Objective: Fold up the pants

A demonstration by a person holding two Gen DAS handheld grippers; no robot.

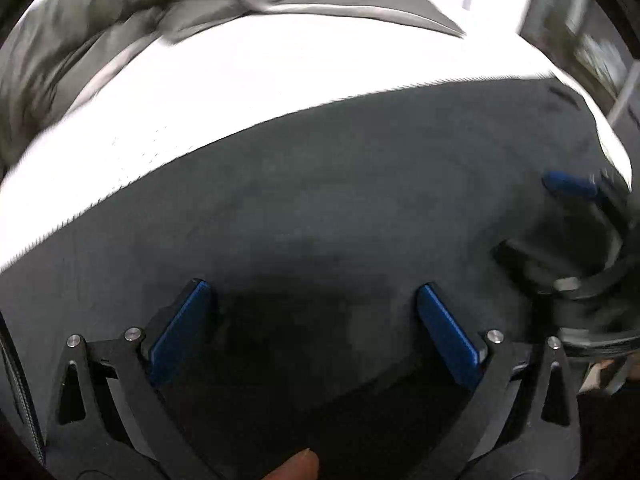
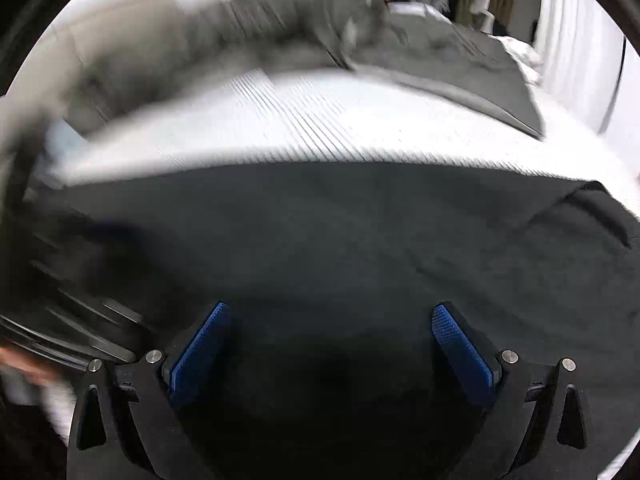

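Both tools agape, seemingly above pants (image 1: 360,184)

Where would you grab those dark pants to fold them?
At a loose edge. The pants lie flat on the white bed, so the middle offers nothing to pinch. In the right wrist view a corner at the right looks slightly raised; I would slide one finger under it from that side.

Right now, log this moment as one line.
left gripper: open, over dark pants | right gripper: open, over pants | pants flat on white bed | grey blanket behind | nothing gripped
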